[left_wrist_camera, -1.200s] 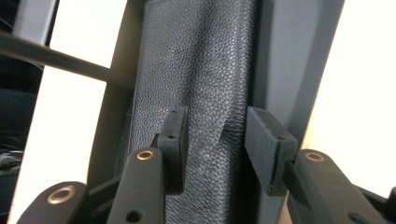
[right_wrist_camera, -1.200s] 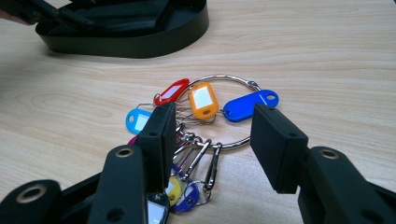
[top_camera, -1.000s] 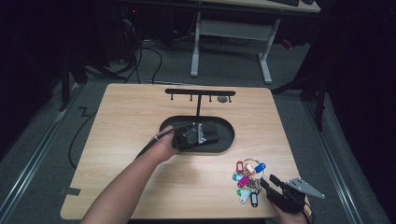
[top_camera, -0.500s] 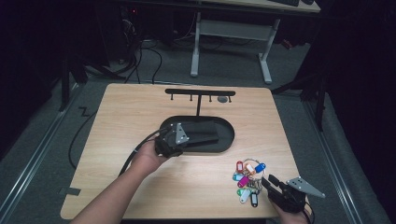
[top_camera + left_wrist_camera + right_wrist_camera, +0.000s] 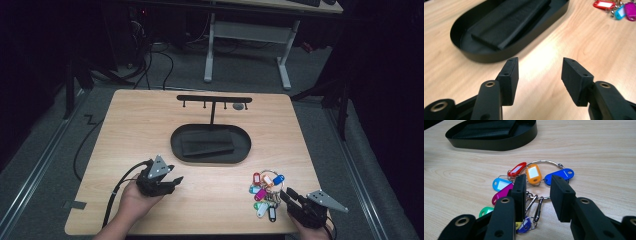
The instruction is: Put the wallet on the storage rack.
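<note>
A bunch of coloured key tags (image 5: 265, 191) on a metal ring lies at the front right of the wooden table. My right gripper (image 5: 287, 194) reaches it from the front edge. In the right gripper view its jaws (image 5: 537, 192) straddle the ring's wire and clips; they have just been closing, with a gap left on both sides. The orange tag (image 5: 533, 173) lies just beyond them. My left gripper (image 5: 176, 183) hovers low over bare wood at the front left. Its jaws (image 5: 540, 75) have just been opening and have nothing between them.
A black oval tray (image 5: 175, 145) with a folded black pad (image 5: 207, 142) in it sits mid-table, ahead of my left gripper (image 5: 486, 56). Behind it stands a black hook rack (image 5: 214, 99) with a small grey thing (image 5: 239, 106) on one hook. Bare wood lies left of the tray.
My left gripper has drawn back from over the tray to the front left of the table, and its jaws stand wider. The right hand has stayed by the key ring.
</note>
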Tool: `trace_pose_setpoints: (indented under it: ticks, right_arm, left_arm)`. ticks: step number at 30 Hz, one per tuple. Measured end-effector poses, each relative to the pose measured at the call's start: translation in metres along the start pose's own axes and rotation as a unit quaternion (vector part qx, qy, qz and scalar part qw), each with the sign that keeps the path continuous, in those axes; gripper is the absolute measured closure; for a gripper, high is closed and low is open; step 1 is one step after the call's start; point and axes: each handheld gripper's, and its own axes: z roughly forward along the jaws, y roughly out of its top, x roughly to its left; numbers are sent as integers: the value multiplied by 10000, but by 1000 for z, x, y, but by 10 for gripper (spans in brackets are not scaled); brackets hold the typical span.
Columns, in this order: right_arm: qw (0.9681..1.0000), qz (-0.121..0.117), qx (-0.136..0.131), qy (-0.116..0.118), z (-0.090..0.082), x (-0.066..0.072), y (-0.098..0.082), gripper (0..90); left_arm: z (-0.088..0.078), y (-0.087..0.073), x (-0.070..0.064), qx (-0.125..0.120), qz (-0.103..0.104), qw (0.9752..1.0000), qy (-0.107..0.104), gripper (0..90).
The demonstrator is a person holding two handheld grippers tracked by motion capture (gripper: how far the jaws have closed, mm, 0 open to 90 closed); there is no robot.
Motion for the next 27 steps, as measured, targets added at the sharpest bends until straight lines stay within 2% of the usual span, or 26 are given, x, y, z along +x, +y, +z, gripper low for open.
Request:
trace_pose_setpoints:
  ticks: [2, 5, 7, 10, 11, 14, 16, 18, 20, 24, 27]
  right_arm:
    - [10000, 18, 26, 7, 1, -1, 0, 668]
    - [10000, 75, 49, 31, 3, -1, 0, 674]
    - [9999, 92, 51, 41, 3, 0, -1, 681]
    - [9999, -138, 79, 26, 3, 3, -1, 701]
    - [9998, -175, 91, 23, 3, 3, -1, 705]
    - [9996, -263, 126, -17, 5, 4, 0, 704]
    - [9993, -294, 202, -139, 6, 6, 0, 698]
    - [9990, -326, 248, -195, 8, 7, 1, 692]
    - [9985, -376, 279, -267, 11, 10, 3, 682]
    - [9976, -404, 406, -389, 16, 16, 8, 661]
    - [9940, -687, 653, -547, 24, 25, 13, 646]
  left_arm:
    - [-4, -8, 0, 14, -70, 10000, 19, 471]
    - [-13, -23, 3, -10, -315, 9995, 3, 456]
    - [-19, -32, 5, -15, -369, 9993, 83, 443]
    - [-28, -49, 9, -211, -576, 9980, 180, 412]
    - [-31, -55, 11, -263, -706, 9970, 156, 399]
    - [-40, -58, 16, -361, -866, 9954, 176, 361]
    - [-44, -60, 20, -459, -906, 9944, 277, 344]
    - [-43, -63, 24, -435, -934, 9942, 320, 344]
    - [-40, -65, 27, -323, -910, 9950, 256, 337]
    - [-40, -67, 25, -338, -938, 9950, 54, 327]
    - [-41, -66, 19, -306, -679, 9972, 109, 326]
